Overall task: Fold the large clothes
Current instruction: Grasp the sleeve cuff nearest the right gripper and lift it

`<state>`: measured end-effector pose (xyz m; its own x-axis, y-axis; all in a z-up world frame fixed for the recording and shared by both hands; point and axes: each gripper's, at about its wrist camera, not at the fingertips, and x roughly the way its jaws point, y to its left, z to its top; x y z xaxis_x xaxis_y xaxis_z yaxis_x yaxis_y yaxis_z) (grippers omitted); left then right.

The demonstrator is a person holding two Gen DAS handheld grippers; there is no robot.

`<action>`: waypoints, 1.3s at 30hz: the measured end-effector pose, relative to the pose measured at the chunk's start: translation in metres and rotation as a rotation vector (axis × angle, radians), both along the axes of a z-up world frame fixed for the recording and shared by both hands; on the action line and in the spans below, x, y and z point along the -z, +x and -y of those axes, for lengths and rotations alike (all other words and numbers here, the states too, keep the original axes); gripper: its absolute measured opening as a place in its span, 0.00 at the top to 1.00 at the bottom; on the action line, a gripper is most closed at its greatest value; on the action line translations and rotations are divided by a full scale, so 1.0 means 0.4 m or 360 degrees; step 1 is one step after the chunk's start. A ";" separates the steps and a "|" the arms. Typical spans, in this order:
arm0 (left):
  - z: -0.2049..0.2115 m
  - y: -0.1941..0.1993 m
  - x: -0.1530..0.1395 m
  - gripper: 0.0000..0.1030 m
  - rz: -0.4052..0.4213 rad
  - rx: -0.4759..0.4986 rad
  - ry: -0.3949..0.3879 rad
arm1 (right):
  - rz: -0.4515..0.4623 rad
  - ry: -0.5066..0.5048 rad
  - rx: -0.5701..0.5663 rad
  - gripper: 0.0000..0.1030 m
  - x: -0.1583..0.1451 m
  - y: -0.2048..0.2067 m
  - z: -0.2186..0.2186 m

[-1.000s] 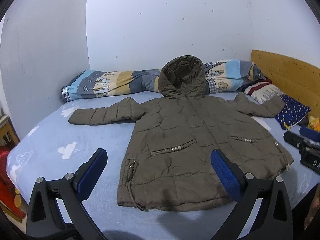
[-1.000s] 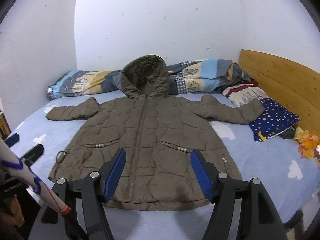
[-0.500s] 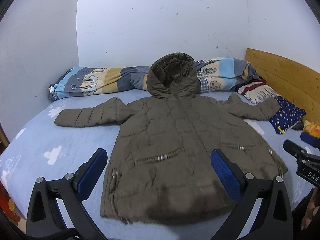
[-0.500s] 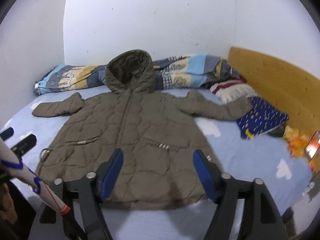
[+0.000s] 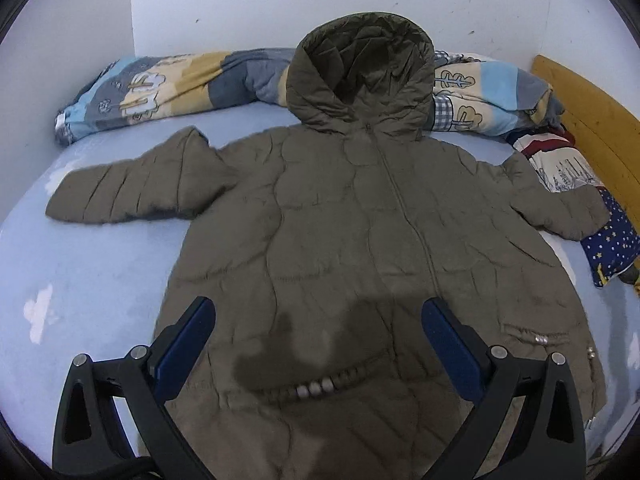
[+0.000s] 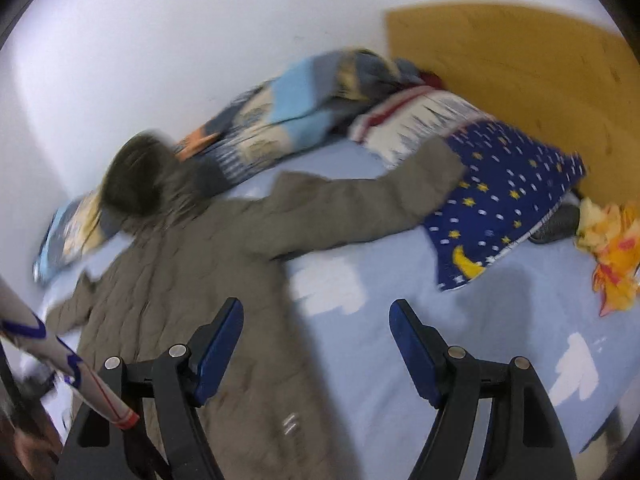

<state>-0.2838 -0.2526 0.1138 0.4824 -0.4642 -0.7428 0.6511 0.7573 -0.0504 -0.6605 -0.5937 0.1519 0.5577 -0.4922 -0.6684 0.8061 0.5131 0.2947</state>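
Note:
An olive quilted hooded coat lies flat, front up, on a light blue bed sheet, both sleeves spread out and the hood against the wall. My left gripper is open and empty, low over the coat's lower front near a pocket. In the blurred right wrist view the coat lies to the left, its right sleeve reaching toward a star-print pillow. My right gripper is open and empty over the sheet beside the coat's right edge.
A rolled patterned quilt lies along the wall behind the hood. A wooden headboard stands at the right, with a striped pillow before it. An orange-yellow cloth lies at the far right. A white tube crosses the lower left.
Both grippers have moved forward and lower over the bed. The left one came over the coat's lower front. The right one swung right toward the right sleeve and pillows.

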 end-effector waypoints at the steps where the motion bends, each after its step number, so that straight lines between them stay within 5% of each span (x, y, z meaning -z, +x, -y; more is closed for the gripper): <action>1: 0.005 0.005 -0.001 0.00 0.0063 0.0017 0.0030 | 0.0023 0.0043 0.0053 0.25 0.013 -0.016 0.069; 9: -0.002 0.033 0.002 0.00 0.0123 0.0033 0.0088 | 0.0170 0.0262 0.0345 0.32 0.117 -0.027 0.471; 18: 0.005 0.035 0.014 0.00 0.0109 0.0065 0.0079 | -0.0026 0.0296 0.0469 0.34 0.224 0.028 0.678; 21: 0.006 0.036 0.019 0.00 0.0115 0.0064 0.0097 | -0.0044 0.0281 0.0471 0.44 0.248 0.031 0.715; 23: 0.008 0.039 0.022 0.00 0.0096 0.0059 0.0103 | -0.0038 0.0290 0.0453 0.76 0.251 0.045 0.729; 24: 0.006 0.042 0.022 0.00 0.0079 0.0056 0.0094 | -0.0044 0.0299 0.0452 0.76 0.251 0.050 0.730; 26: 0.001 0.044 0.016 0.00 0.0072 0.0042 0.0075 | -0.0001 0.0266 0.0476 0.84 0.227 0.054 0.715; 39: -0.007 0.004 -0.042 0.00 0.0107 0.0059 -0.0033 | 0.0186 0.0015 0.0336 0.85 -0.120 0.147 0.472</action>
<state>-0.2823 -0.2500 0.1306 0.5134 -0.4975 -0.6992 0.6809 0.7321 -0.0209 -0.6017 -0.7825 0.2001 0.5169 -0.6001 -0.6105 0.8554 0.3334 0.3965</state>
